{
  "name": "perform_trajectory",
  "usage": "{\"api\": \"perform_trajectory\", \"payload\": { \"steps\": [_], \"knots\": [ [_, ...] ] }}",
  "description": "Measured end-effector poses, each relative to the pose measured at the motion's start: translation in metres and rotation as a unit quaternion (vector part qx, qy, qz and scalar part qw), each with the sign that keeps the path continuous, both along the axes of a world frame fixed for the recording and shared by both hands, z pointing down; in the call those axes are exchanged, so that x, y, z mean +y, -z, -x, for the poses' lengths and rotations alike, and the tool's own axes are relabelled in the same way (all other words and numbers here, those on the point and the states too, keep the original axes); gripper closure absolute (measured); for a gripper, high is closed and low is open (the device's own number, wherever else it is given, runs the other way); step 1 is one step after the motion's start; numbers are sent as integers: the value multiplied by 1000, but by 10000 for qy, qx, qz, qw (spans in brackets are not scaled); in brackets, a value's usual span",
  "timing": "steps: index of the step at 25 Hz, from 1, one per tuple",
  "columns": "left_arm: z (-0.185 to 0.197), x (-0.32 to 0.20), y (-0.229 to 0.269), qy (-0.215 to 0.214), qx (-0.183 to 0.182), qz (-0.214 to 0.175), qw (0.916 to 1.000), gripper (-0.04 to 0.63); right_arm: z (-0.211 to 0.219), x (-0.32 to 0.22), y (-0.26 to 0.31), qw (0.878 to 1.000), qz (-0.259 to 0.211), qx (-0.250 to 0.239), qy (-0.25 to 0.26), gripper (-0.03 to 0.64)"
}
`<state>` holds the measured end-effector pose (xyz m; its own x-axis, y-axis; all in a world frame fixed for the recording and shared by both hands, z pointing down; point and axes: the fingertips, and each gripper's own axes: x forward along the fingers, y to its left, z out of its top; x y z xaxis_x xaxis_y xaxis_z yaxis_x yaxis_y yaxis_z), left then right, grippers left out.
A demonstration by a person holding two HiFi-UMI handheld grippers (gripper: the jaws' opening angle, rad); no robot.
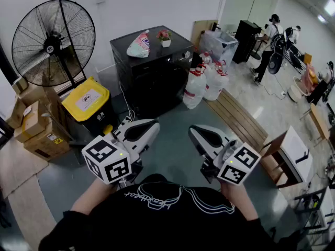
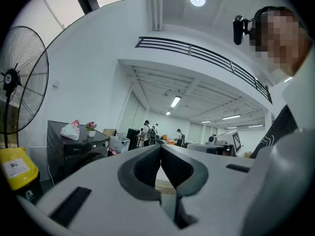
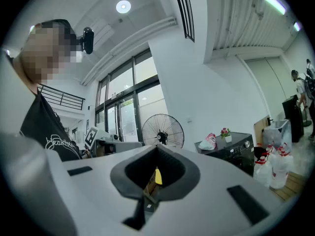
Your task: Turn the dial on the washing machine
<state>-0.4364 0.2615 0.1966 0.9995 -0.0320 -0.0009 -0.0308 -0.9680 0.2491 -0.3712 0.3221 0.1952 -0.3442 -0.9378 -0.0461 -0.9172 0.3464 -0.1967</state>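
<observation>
right gripper (image 1: 193, 132), clenched empty like the left gripper (image 1: 155, 124), is nearer the dial (image 3: 247, 143) on the washing machine (image 1: 152, 72), well apart ahead.

Left gripper (image 1: 152, 125) and right gripper (image 1: 194, 131) abreast, well apart from washing machine (image 1: 155, 78)

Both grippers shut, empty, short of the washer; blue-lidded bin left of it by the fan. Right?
No: the bin has a yellow lid, not blue, per the head view. The rest holds: left gripper and right gripper shut, empty, short of the washing machine, bin by the fan.
</observation>
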Motion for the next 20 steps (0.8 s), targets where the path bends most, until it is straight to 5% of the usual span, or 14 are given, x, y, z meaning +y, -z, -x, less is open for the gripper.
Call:
{"api": "perform_trajectory", "payload": {
  "steps": [12, 20],
  "knots": [
    [-7, 10, -7, 84, -56, 78, 9999, 591, -18, 17, -8, 9996, -7, -139, -254, 612],
    [-20, 18, -8, -6, -121, 49, 9999, 591, -39, 27, -12, 9985, 78, -6, -537, 453]
  ]
}}
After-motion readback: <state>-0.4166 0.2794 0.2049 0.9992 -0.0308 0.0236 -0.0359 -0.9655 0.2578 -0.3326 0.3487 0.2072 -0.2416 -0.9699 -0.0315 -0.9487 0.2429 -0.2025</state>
